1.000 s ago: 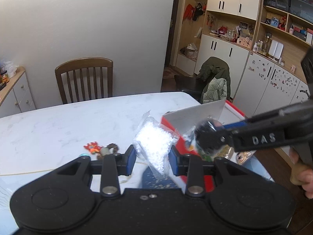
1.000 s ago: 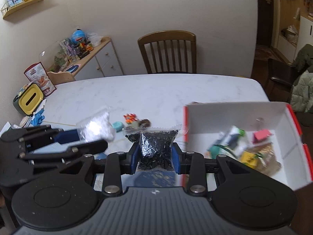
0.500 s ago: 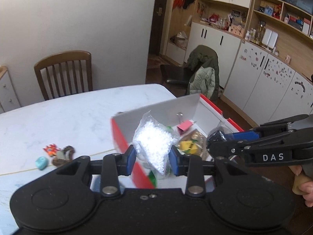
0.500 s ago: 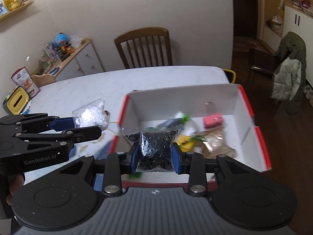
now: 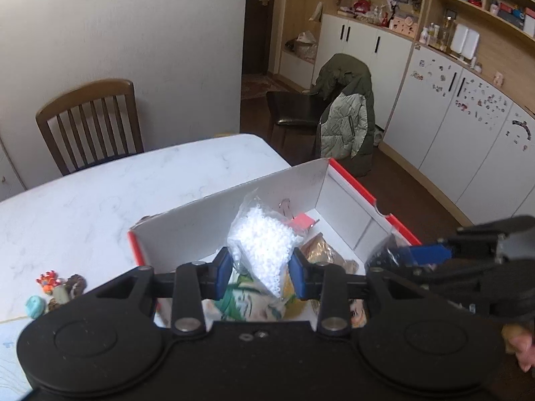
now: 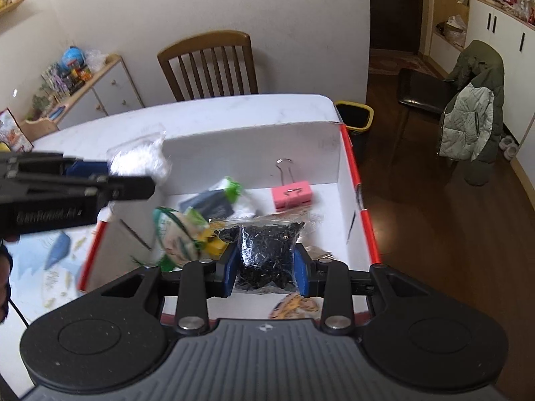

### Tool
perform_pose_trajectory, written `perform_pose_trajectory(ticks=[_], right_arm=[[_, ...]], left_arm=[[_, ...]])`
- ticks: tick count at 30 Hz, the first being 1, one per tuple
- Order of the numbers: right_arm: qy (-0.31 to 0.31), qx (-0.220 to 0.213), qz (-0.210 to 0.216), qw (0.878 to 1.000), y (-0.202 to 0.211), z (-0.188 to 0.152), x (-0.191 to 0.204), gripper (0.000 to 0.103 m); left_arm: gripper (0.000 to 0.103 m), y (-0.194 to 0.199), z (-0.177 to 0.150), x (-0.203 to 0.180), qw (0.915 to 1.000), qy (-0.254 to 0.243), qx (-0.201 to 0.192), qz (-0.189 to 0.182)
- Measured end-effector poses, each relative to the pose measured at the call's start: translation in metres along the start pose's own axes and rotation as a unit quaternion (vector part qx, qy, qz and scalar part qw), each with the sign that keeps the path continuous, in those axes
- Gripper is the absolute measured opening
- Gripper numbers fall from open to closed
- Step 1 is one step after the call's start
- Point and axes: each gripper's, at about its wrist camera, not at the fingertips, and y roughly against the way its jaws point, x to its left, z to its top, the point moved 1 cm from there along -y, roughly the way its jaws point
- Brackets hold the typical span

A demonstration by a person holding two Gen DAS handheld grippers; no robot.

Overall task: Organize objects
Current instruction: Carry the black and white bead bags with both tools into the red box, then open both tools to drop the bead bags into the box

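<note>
Two grippers hang over the box: the left gripper pinches a bag of white beads, the right gripper a bag of black bits, above its cluttered near edge.

Both grippers are matte black with blue finger pads. Silver screws dot the linkages. White lettering marks the left gripper.
</note>
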Motion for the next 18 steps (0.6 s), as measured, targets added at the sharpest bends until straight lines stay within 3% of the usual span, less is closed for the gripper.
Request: perform_pose_trajectory(ticks=[9,18], right_arm=[[0.034,0.045,0.005,0.998,-0.038,0.000,-0.005,0.034],[0.052,0.076,0.012,0.996,-0.062,-0.008,0.003,0.034]], left_arm=[[0.034,-0.068,0.011,-0.005,0.9983,-0.001,0.057,0.015],[0.035,-0.098,0.010,-0.006,0.9959,0.003,0.088,0.020]])
